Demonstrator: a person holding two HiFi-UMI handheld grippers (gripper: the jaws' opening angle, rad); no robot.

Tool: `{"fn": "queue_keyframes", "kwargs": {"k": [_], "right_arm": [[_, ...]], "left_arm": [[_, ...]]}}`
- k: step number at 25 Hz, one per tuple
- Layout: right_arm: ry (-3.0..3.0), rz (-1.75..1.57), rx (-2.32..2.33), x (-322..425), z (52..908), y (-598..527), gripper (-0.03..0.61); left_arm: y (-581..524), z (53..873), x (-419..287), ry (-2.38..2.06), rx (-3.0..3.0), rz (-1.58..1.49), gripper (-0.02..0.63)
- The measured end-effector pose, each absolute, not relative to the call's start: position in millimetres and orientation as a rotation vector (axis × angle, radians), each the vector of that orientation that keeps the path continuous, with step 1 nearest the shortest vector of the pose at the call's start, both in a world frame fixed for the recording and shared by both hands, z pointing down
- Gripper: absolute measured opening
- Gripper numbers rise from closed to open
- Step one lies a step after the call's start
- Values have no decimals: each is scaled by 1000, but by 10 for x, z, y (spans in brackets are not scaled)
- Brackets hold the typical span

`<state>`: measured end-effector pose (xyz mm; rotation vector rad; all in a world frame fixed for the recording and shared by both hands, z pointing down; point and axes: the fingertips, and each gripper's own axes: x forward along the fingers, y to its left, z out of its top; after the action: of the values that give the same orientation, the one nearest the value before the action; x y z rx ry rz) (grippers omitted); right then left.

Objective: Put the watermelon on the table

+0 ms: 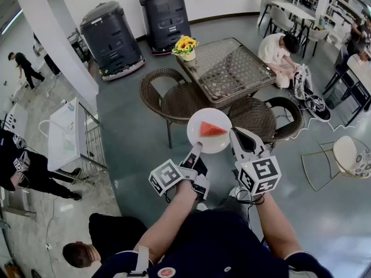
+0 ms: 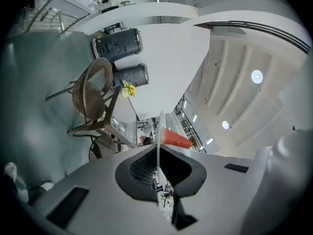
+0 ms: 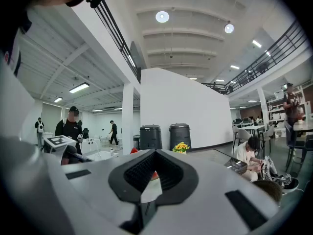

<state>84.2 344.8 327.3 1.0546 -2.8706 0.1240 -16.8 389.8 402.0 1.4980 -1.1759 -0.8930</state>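
Wicker chairs [image 1: 174, 100] btwn plate [image 1: 200, 120] & tbl [image 1: 232, 71]

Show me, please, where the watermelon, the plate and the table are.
watermelon [image 1: 211, 130]: head view, middle of the red flesh.
plate [image 1: 207, 114]: head view, bare far rim.
table [image 1: 232, 74]: head view, bare glass top.

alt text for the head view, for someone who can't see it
Seen from above, a person holds a white plate with a red watermelon slice, the left gripper shut on its near rim and the right gripper beside its right rim. Ahead stand wicker chairs and a glass table with a pot of sunflowers.
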Motion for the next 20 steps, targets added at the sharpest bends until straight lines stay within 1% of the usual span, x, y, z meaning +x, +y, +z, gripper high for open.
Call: {"fn": "queue_keyframes", "kwargs": {"k": [8, 20], "right_arm": [[-2873, 145, 1054, 843, 3271, 3462, 3], [-2857, 80, 1071, 810, 3196, 3377, 3]], "left_arm": [[3924, 4043, -164, -1176, 1499, -882, 12], [3879, 4074, -218, -1149, 1489, -875, 14]]}}
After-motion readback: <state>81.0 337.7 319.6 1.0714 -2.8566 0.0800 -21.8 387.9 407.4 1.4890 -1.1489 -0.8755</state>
